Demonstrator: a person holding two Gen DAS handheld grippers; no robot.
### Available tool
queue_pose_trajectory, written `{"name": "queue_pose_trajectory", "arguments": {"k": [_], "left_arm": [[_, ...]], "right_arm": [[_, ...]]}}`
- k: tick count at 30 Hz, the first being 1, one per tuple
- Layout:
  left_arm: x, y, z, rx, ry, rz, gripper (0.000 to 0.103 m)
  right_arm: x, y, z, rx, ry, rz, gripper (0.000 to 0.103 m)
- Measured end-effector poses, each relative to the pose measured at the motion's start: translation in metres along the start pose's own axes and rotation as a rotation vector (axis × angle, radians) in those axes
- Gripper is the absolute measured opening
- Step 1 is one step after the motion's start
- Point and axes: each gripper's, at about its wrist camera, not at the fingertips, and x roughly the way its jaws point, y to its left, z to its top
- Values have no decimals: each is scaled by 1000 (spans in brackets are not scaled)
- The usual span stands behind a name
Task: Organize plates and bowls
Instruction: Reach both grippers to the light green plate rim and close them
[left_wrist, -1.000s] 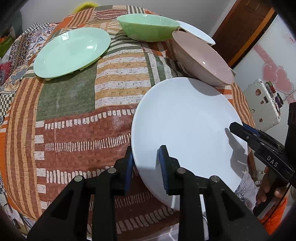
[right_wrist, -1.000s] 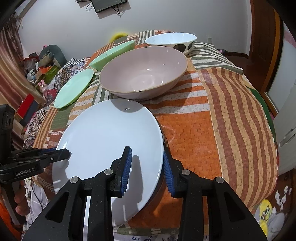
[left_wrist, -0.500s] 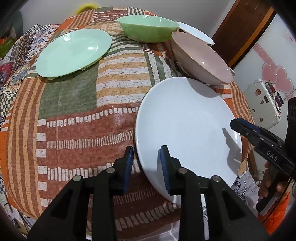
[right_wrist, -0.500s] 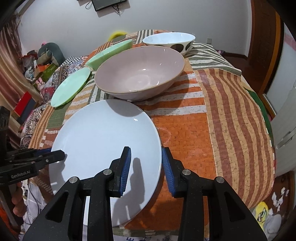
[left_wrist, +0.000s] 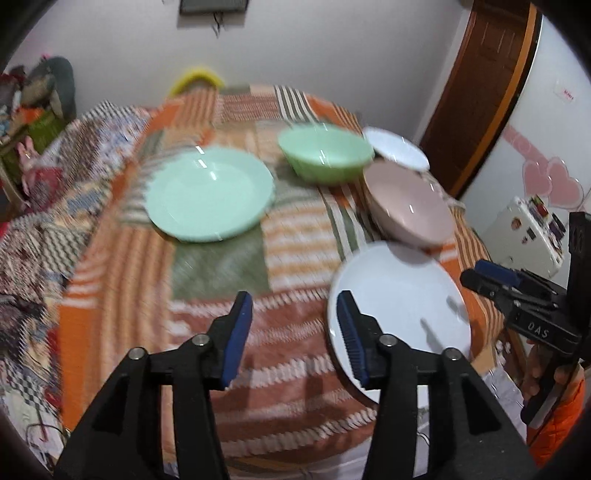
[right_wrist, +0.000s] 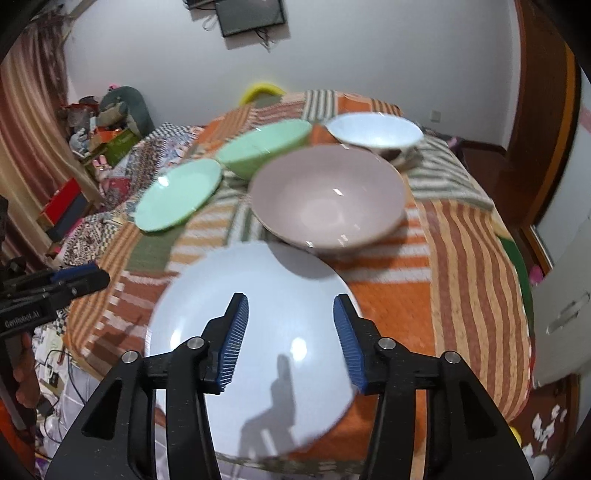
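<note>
Jaws on both grippers are spreading apart right now with nothing pinched in either; the left gripper (left_wrist: 291, 332) hangs over the bedspread with the round white plate (left_wrist: 400, 314) just off its right jaw, and the right gripper (right_wrist: 290, 341) sits above that same plate without touching it, far as I can tell; so the plate lies flat near the front edge of the bed, let go, and I'd guess this is the gap between placing one piece and going for the next; next move probably means picking a target, maybe the wide pale pink bowl (right_wrist: 328, 195) right behind the plate, or the flat mint green plate (left_wrist: 209, 194) over to the left, and coming at its rim with jaws wide enough; the mint green bowl (left_wrist: 325, 153) and a white bowl with dark spots (right_wrist: 375, 133) sit further back; the surface is soft, a bed under a striped orange and brown patchwork cover (right_wrist: 469, 266), so stuff could tip; white walls, wooden door (left_wrist: 480, 88), clutter piled at the left.
</note>
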Motion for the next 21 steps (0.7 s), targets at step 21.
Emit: {"name": "queue_pose_trajectory", "arguments": {"k": [21], "left_arm": [[39,129,42,-86,-68,136,72]], "right_arm": [[80,90,63,-116,-18,104,59]]}}
